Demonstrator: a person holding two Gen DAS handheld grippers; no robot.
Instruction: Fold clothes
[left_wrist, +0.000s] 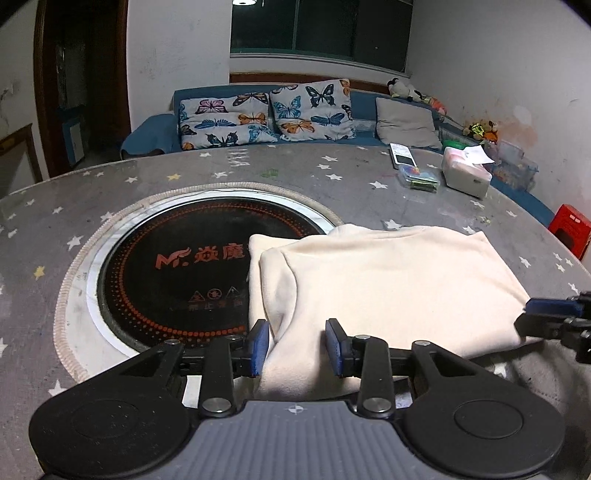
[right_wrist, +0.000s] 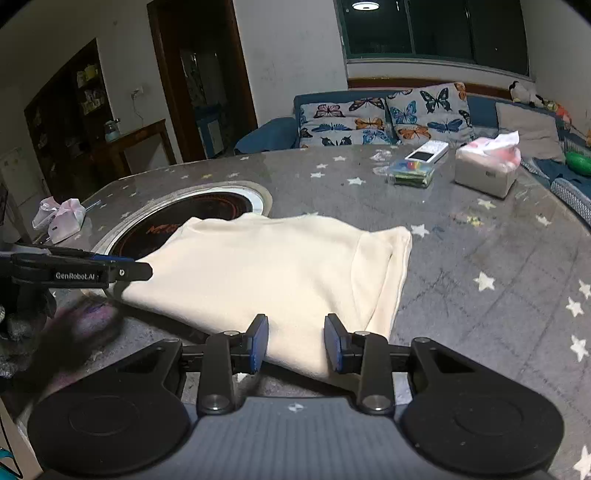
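A cream garment (left_wrist: 388, 280) lies folded flat on the grey star-patterned table (left_wrist: 258, 170), its left edge over the black cooktop. My left gripper (left_wrist: 297, 345) is open at the garment's near left edge, cloth between the pads but not pinched. In the right wrist view the same garment (right_wrist: 273, 269) lies ahead. My right gripper (right_wrist: 296, 341) is open at its near right edge. Each gripper shows at the side of the other's view: the right one (left_wrist: 554, 317), the left one (right_wrist: 85, 271).
A round black induction cooktop (left_wrist: 177, 273) is set into the table. A remote (left_wrist: 400, 155), a small clear box (left_wrist: 421, 177) and a tissue box (left_wrist: 465, 170) sit at the far right. A pink plastic bag (right_wrist: 61, 218) lies far left. A sofa with butterfly cushions (left_wrist: 266, 114) stands behind.
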